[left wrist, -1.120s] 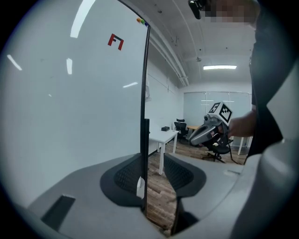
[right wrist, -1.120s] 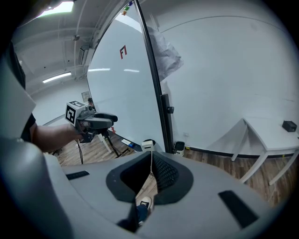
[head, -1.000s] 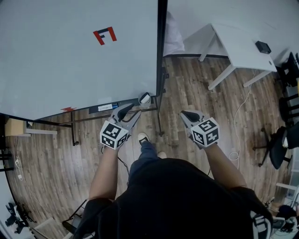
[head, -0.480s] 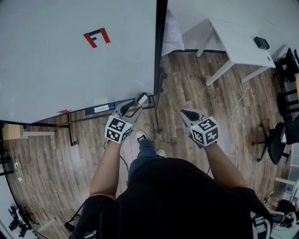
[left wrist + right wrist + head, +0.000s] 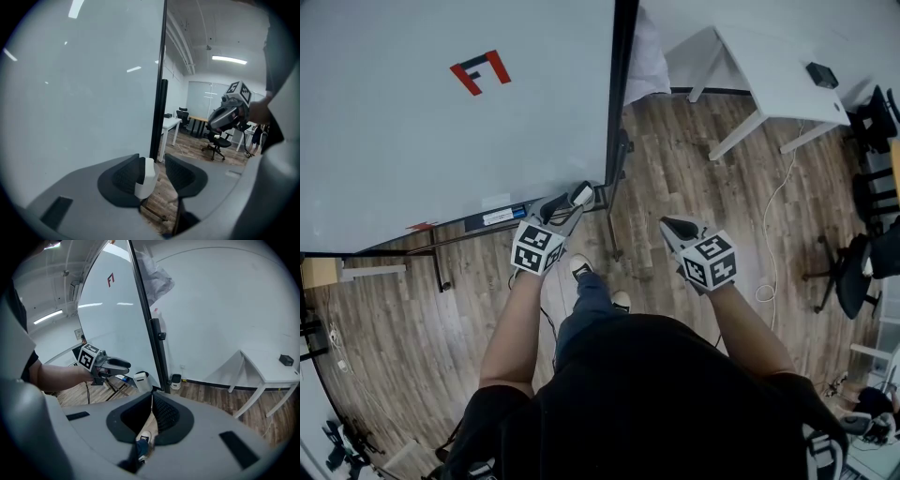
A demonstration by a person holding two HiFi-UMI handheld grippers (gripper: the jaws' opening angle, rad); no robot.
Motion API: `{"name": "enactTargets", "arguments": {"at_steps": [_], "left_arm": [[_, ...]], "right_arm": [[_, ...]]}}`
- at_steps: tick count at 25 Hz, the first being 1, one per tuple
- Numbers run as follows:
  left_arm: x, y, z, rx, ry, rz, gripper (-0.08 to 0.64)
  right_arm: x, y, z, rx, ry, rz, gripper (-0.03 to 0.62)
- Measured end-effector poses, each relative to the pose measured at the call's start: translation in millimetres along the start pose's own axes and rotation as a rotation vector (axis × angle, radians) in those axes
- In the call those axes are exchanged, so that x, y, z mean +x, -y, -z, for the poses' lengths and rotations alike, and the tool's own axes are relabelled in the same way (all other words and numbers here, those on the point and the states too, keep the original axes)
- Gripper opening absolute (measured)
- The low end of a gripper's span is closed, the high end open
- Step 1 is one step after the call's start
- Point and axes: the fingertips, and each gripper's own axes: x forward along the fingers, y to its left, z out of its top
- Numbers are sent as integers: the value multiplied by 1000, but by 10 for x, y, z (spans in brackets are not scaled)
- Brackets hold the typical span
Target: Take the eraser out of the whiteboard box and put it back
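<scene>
Overhead, the large white whiteboard (image 5: 441, 141) ends at its black frame edge (image 5: 619, 94), with brown wood floor (image 5: 675, 178) open between that and the white table (image 5: 778, 84). The left gripper (image 5: 565, 208), jaws spread, points at the small white eraser (image 5: 582, 195) standing at the right end of the narrow whiteboard tray (image 5: 497, 217). The right gripper (image 5: 678, 226), jaws pressed together, hangs well apart.

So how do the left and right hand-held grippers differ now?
The left hand-held gripper has jaws apart around the white box; the right hand-held gripper has jaws together, empty. The left is at the whiteboard's corner; the right over wooden floor. Both carry marker cubes.
</scene>
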Motion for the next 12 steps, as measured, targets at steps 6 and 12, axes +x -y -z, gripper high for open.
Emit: {"name": "enactTargets", "arguments": {"at_steps": [6,12], "left_arm": [[145,-47,62,7,-20,5,184],[284,-85,153,29,-70,26,195]], "right_arm": [[68,-42,49,3,-20,-7,2],[126,-56,93,3,-39,-15,2]]}}
